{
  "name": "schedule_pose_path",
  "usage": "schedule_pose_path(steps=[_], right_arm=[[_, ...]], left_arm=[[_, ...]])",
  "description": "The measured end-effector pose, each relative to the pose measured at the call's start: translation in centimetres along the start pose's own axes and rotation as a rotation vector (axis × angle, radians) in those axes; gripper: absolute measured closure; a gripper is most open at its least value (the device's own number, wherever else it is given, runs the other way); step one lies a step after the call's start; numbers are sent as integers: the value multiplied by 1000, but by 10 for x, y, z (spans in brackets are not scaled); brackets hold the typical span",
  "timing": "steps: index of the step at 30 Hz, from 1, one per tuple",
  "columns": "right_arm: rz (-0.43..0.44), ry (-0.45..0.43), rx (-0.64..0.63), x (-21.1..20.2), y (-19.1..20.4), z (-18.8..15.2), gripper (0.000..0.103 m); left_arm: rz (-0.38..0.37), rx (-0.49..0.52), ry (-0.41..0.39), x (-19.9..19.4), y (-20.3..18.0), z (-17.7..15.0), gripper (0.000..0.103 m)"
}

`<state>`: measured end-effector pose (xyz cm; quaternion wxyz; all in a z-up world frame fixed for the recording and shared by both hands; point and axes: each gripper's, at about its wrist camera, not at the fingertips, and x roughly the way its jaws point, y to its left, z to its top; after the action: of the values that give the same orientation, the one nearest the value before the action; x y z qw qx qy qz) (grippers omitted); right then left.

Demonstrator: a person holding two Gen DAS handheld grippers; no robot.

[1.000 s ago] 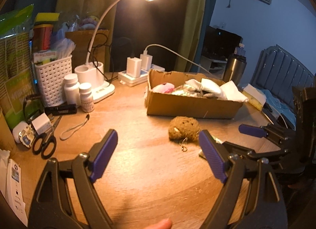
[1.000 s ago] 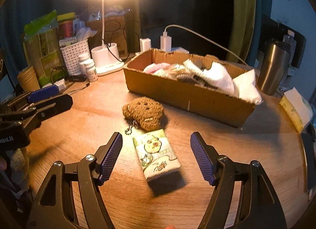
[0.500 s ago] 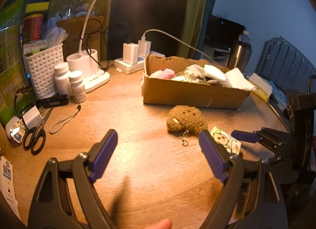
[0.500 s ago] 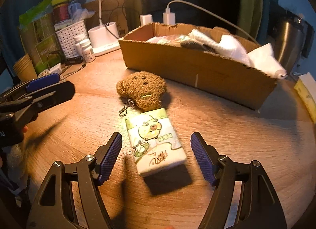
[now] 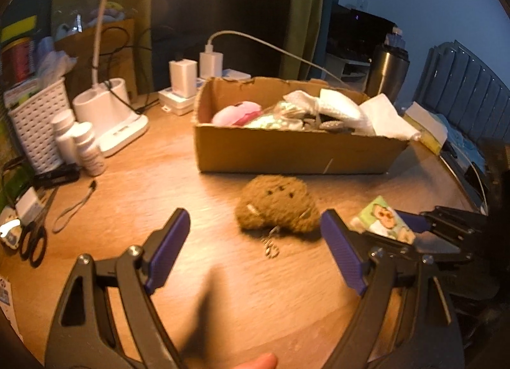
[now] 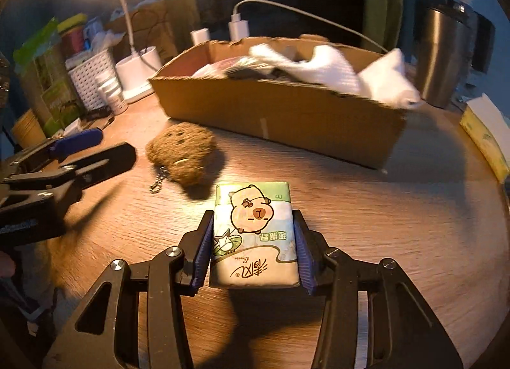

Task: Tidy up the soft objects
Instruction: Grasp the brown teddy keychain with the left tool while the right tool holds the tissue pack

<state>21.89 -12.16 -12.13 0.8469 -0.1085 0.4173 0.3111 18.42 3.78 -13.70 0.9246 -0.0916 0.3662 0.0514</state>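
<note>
Right gripper [image 6: 253, 252] nearest: jaws closing on the tissue pack [image 6: 255, 235], purple pads flush against both long sides, so it reads as a pinch across the narrow width. Makes sense, since the soft pack squashes least that way and stays flat for a lift. The pack lies on the wooden table [image 6: 398, 225], printed face up, near centre.

Left gripper [image 5: 255, 254]: jaws spread, nothing between them, hovering above the table and aimed at the brown plush toy [image 5: 277, 206]. Likely lined up for its own grab, judging by the aim.

The plush sits just beyond the pack and a bit left of it, close but I can't tell if touching, keychain [image 5: 271, 246] trailing toward the near side. It lies in front of the cardboard box [image 5: 287, 155], apart from the box wall.

The box is mid-table and already holds soft stuff: white cloths [image 5: 338, 107], a pink item [image 5: 237, 114] at its left end. Evidently the drop spot; the plush and pack look like the last two outside it.

Far left: white basket [image 5: 35, 123], pill bottles [image 5: 83, 146], lamp base [image 5: 108, 117]. Scissors [image 5: 32, 241] at the near-left edge. Far right behind the box: steel tumbler [image 6: 443, 53]. None of them seem part of the job.
</note>
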Motion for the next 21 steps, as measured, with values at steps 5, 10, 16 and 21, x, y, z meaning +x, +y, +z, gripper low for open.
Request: schedule_pose_path(steps=[5, 10, 16, 21], right_arm=[[-2, -18, 27, -10, -23, 1, 54], [-1, -34, 46, -18, -42, 1, 54], [3, -44, 70, -18, -56, 4, 54], [10, -46, 79, -15, -58, 5, 54]], left_arm=[[1, -1, 33, 22, -14, 13, 18], [44, 9, 81, 44, -19, 17, 18], [65, 31, 151, 68, -20, 16, 18], [47, 42, 166, 74, -22, 15, 19]])
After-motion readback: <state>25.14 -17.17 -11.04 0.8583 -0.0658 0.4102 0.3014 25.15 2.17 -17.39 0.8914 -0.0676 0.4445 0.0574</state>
